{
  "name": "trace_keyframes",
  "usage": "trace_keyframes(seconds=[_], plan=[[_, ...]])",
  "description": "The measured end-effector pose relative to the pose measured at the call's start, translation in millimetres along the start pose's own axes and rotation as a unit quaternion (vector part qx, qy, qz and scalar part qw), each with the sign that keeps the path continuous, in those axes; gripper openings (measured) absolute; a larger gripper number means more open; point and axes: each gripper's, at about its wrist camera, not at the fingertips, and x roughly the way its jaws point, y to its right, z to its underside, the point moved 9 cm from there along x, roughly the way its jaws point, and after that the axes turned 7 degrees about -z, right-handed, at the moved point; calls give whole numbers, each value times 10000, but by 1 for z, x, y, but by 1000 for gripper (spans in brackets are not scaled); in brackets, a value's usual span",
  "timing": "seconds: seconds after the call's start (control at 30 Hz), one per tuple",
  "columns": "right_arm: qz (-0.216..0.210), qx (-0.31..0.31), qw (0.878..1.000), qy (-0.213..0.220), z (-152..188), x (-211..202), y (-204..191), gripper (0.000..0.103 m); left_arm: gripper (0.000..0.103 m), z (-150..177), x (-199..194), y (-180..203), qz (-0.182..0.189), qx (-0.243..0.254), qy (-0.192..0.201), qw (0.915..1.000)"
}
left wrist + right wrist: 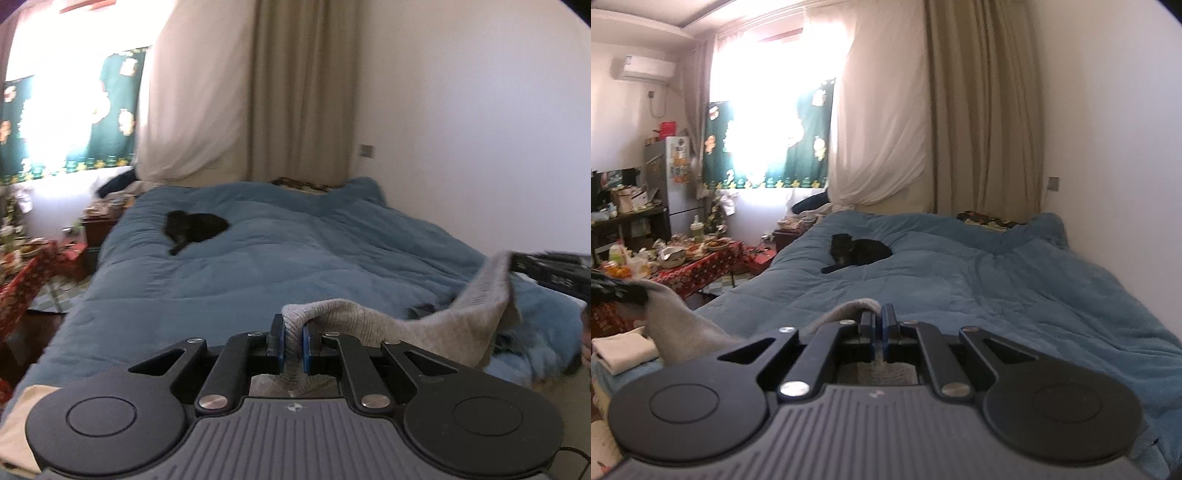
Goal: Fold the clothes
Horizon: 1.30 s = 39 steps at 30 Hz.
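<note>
Left gripper (293, 341) is clamping a bunched ribbed edge of the grey knit garment (388, 325) between its blue pads. Right gripper (878, 325) is pinching another edge of the same garment, jaws nearly touching with thin fabric between them. Garment is hanging stretched between the two grippers, above the near end of the blue quilt (280, 258); in the left wrist view it is draping rightward toward the other tool. Black cat (858, 253) is lying on the quilt, well apart. Folded white cloth (626, 350) is sitting at the bed's near left corner
</note>
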Motion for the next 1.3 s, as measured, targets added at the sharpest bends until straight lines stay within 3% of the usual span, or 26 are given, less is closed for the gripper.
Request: trace_keyframes(seconds=[0.17,0.33,0.47,0.57,0.67,0.77,0.83,0.87,1.07,1.3], plan=[[-467,-77,9984,-323,17,25,-38,4,9,25,30,39,639,33,-347,9973],[-1084,242,9886,-1015,75,78,-64,4,9,75,82,44,723,-126,-969,9926],[-1401,534,9766,-1540,132,119,-82,4,9,126,119,27,808,-649,-1792,9783],[-1646,819,9651,-1863,173,143,-96,5,9,156,133,14,808,-1006,-2201,9669],[-1699,881,9583,-2122,201,160,-106,9,10,172,143,6,640,-1110,-2460,9608],[-1693,841,9581,-2150,203,164,-103,11,15,174,138,-5,686,-1151,-2441,9605],[-1636,718,9620,-2066,194,160,-101,26,22,168,124,-11,732,-1169,-2309,9632],[-1593,652,9640,-2027,188,156,-100,28,25,162,116,-16,752,-1160,-2231,9649],[-1517,440,9700,-1849,141,126,-98,28,30,142,91,-21,803,-1087,-1941,9716],[-1518,447,9706,-1814,126,99,-85,28,39,141,82,-14,959,-1024,-1937,9710]])
